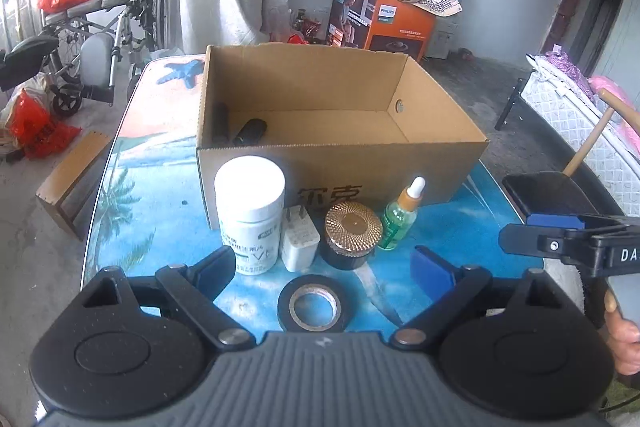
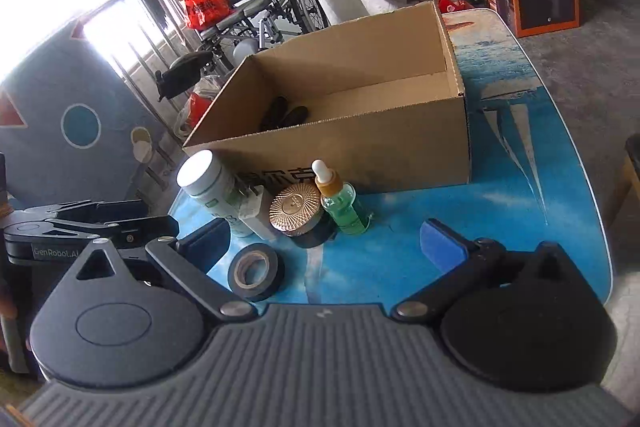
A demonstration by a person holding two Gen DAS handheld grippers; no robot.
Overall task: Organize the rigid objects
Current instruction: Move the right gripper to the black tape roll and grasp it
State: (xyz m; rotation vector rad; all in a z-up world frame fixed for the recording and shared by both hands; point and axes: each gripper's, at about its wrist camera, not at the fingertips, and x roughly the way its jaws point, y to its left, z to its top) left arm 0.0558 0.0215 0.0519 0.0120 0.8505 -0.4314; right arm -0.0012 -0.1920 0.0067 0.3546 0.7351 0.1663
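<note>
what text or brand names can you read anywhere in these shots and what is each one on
"PHILIPS": on the orange box behind the table.
"尔克": on the near wall of the cardboard box; more characters hidden behind the items in front.
"GenRobot.AI": on the left hand-held gripper, seen from the right wrist view.
"DA": cut off at the frame edge, on the right hand-held gripper.
White bottle label: too blurred to read.

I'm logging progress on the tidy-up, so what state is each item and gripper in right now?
Cardboard box: open-topped, two dark items inside.
White bottle: upright, capped, outside the box.
Charger plug: on the table, prongs up.
Gold-lidded jar: lid on, upright.
Dropper bottle: upright, capped.
Tape roll: lying flat.
Left gripper: open, empty.
Right gripper: open, empty.
</note>
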